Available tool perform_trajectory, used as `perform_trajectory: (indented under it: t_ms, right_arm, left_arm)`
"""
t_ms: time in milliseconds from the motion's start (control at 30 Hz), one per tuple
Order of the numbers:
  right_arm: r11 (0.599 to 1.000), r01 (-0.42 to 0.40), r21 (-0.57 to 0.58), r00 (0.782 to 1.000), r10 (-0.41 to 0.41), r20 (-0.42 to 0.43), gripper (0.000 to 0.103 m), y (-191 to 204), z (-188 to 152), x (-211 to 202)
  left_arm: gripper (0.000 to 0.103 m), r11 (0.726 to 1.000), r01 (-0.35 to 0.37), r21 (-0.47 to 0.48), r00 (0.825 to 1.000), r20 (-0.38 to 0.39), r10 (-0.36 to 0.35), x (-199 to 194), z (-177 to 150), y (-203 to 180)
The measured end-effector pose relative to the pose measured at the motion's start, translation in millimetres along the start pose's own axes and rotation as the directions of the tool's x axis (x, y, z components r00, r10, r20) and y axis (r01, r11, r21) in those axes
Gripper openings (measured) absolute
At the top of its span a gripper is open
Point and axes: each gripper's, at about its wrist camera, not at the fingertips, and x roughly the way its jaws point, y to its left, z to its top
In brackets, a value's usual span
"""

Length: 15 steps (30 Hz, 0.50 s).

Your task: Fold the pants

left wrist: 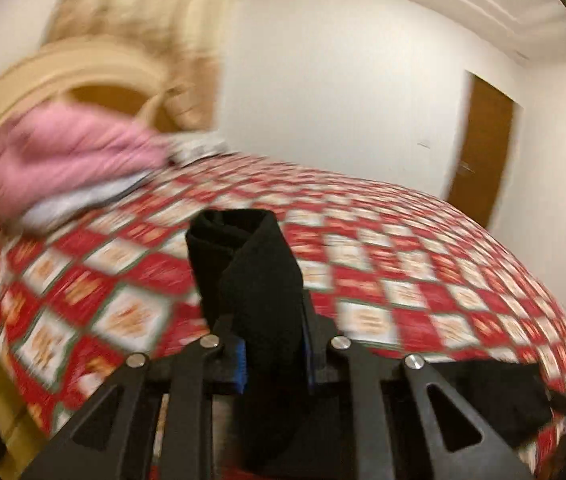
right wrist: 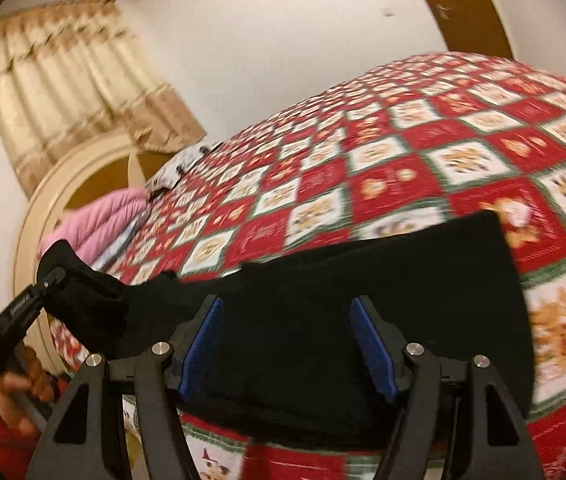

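Observation:
The black pants (right wrist: 403,280) lie across the near part of the red-and-white checked bedspread (right wrist: 363,184). My left gripper (left wrist: 269,316) is shut on one bunched end of the pants (left wrist: 251,264), which stands up between its jaws and hides the fingertips. In the right wrist view the left gripper (right wrist: 49,276) holds that end raised at the left, a hand (right wrist: 15,384) on its handle. My right gripper (right wrist: 286,304) hovers over the middle of the pants, open, both blue pads (right wrist: 203,344) bare and apart from the cloth.
A pink blanket (left wrist: 67,152) on pale folded cloth lies at the head of the bed by the cream headboard (right wrist: 43,208). Beige curtains (right wrist: 63,88) hang behind it. A brown door (left wrist: 483,140) stands beyond the bed's far side. Both views are motion-blurred.

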Motion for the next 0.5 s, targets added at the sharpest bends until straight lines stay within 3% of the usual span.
perform_trajectory:
  t_ms: [100, 267, 400, 500]
  right_arm:
    - [0.999, 0.015, 0.037, 1.0, -0.016, 0.025, 0.068, -16, 4, -11]
    - [0.993, -0.022, 0.12, 0.999, 0.017, 0.045, 0.068, -33, 11, -16]
    - [0.979, -0.096, 0.179, 0.995, 0.096, 0.005, 0.068, -38, 7, -7]
    - [0.97, -0.142, 0.199, 0.987, 0.155, -0.05, 0.068, -33, 2, 6]
  left_arm:
    - [0.021, 0.987, 0.113, 0.113, 0.994, -0.021, -0.111, -1, -8, -54]
    - [0.021, 0.914, 0.278, 0.295, 0.959, -0.142, -0.245, 11, -54, -137]
    - [0.021, 0.848, 0.261, 0.46, 0.962, -0.196, -0.19, 22, -100, -172]
    - [0.021, 0.838, 0.239, 0.491, 0.967, -0.193, -0.163, 25, -115, -174]
